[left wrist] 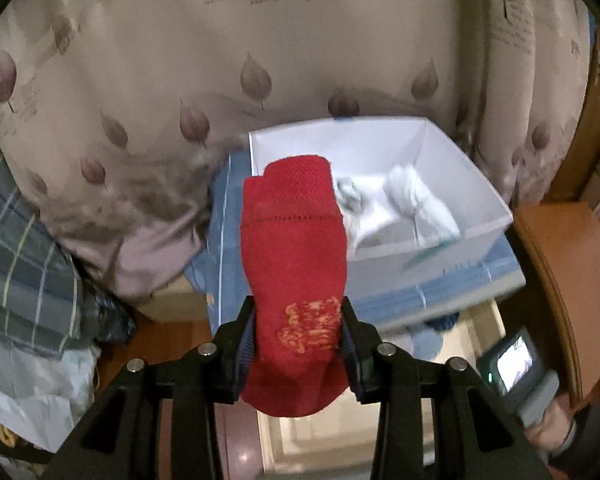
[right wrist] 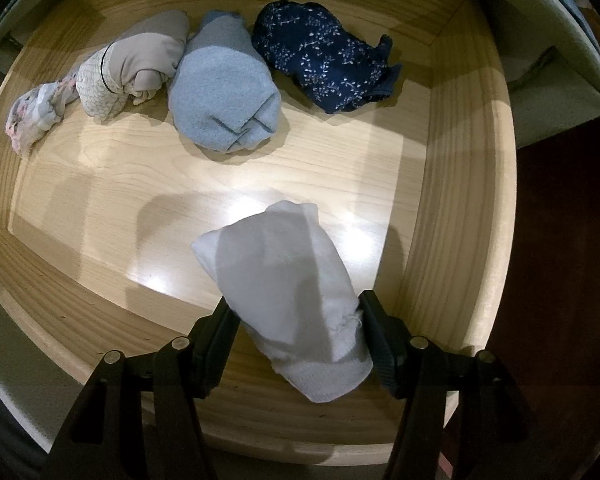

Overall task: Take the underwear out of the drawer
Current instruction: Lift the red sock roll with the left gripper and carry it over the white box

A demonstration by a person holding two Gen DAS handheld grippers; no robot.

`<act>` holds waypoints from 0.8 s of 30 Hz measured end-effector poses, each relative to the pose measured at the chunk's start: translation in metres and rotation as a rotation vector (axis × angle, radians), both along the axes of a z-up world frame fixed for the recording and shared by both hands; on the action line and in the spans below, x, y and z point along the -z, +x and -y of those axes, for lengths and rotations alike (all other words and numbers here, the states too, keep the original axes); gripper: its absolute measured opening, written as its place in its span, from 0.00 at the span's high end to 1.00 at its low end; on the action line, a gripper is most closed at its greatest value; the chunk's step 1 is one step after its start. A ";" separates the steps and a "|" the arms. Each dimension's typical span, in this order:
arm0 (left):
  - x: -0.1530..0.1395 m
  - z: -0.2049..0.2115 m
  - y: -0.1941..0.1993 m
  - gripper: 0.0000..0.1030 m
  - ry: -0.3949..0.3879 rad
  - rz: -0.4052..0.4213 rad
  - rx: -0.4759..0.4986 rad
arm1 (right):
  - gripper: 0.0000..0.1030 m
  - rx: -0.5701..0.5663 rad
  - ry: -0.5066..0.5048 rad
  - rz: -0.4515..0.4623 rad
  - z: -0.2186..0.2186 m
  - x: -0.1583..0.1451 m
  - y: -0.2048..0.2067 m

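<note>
My left gripper (left wrist: 298,344) is shut on a rolled red garment (left wrist: 294,248) with orange print, held up in the air in front of a white box (left wrist: 384,236). The box holds rolled white pieces (left wrist: 416,200). My right gripper (right wrist: 298,336) is shut on a rolled white garment (right wrist: 284,288) over the light wooden drawer (right wrist: 456,184). At the back of the drawer lie a navy floral roll (right wrist: 328,60), a light blue roll (right wrist: 224,96), a beige roll (right wrist: 136,64) and a pale floral roll (right wrist: 36,116).
The white box stands on a blue bedsheet (left wrist: 228,248). A leaf-print curtain (left wrist: 220,64) hangs behind it. Plaid bedding (left wrist: 24,272) is piled at the left. A brown wooden headboard (left wrist: 556,264) is at the right, and my other gripper's handle (left wrist: 528,376) shows below it.
</note>
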State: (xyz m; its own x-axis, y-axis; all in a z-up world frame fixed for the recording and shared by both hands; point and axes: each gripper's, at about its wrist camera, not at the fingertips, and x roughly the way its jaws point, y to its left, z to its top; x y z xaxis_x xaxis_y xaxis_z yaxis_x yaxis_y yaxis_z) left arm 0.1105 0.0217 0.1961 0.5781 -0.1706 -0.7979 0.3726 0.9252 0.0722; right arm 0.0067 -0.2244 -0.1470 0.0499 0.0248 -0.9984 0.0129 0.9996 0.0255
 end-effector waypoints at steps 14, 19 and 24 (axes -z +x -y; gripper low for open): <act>0.025 0.051 0.099 0.63 0.107 -0.025 -0.010 | 0.44 0.000 0.002 0.004 0.001 -0.001 0.003; 0.045 0.056 0.115 0.63 0.133 -0.040 -0.030 | 0.44 0.000 0.002 0.004 0.001 -0.001 0.003; 0.051 0.058 0.121 0.58 0.138 -0.035 -0.050 | 0.45 0.001 0.002 0.005 0.001 -0.002 0.004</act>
